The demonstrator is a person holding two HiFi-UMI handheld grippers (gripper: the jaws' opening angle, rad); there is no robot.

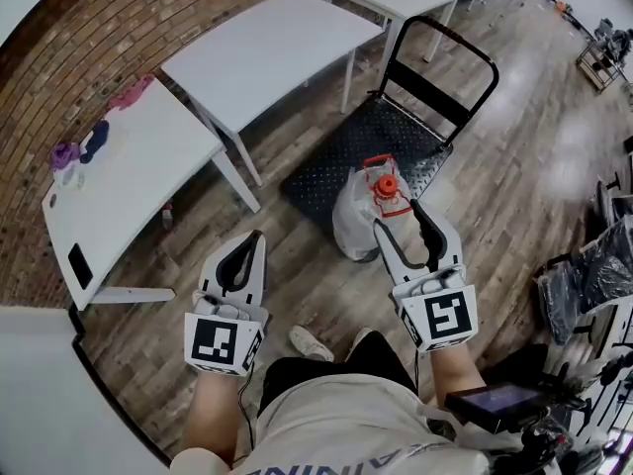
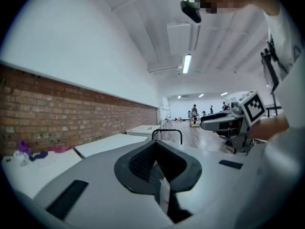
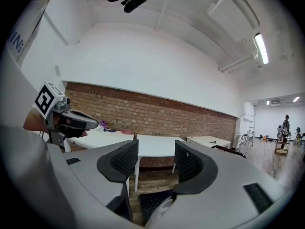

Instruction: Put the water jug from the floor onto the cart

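Observation:
The water jug [image 1: 364, 214] is clear plastic with a red cap and a red handle. It stands by the near edge of the black flat cart [image 1: 368, 146], apparently on the wooden floor. The cart's black push handle [image 1: 442, 65] rises at its far end. My right gripper [image 1: 401, 220] hovers just above and right of the jug, open, with nothing between its jaws; a pale bit of the jug [image 3: 162, 213] shows below them. My left gripper [image 1: 249, 239] is held up to the left of the jug, shut and empty, and its jaws [image 2: 155, 146] meet at the tips.
Three white tables [image 1: 265, 52] line the brick wall [image 1: 119, 23] at the left; the nearest [image 1: 129, 166] carries cloths and a dark phone. A shoe [image 1: 311, 343] lies on the floor by my feet. Dark gear and racks [image 1: 593, 275] crowd the right side.

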